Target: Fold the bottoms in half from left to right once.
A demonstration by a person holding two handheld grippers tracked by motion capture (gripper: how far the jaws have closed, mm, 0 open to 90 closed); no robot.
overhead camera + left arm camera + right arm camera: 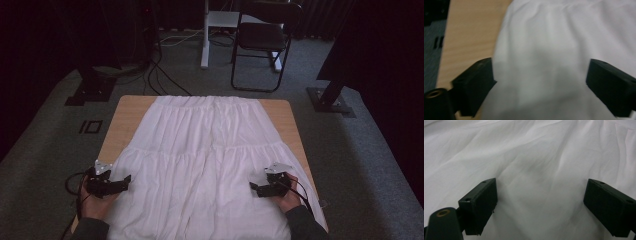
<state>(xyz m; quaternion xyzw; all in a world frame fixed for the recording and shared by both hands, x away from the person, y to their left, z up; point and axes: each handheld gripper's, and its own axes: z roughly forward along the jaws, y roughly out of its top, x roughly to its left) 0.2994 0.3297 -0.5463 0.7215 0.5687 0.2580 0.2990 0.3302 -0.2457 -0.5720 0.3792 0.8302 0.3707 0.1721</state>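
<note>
A white tiered skirt (pixel 205 150) lies spread flat over a wooden table (pixel 127 112), waistband at the far edge and hem toward me. At the skirt's near left edge my left gripper (pixel 125 181) is held in a hand and points inward. In the left gripper view its jaws stand wide apart over the cloth edge (pixel 536 50), with bare wood (pixel 471 37) at the left and nothing pressed between them. My right gripper (pixel 255 188) hovers over the skirt's near right part. In the right gripper view its jaws are wide apart above rumpled white cloth (pixel 536 157), gripping nothing.
A black folding chair (pixel 262 40) and a white post (pixel 205 35) stand beyond the table on grey carpet. Black stand bases (pixel 92 87) (pixel 330 100) flank the far corners. Cables (pixel 160 75) run across the floor at back left.
</note>
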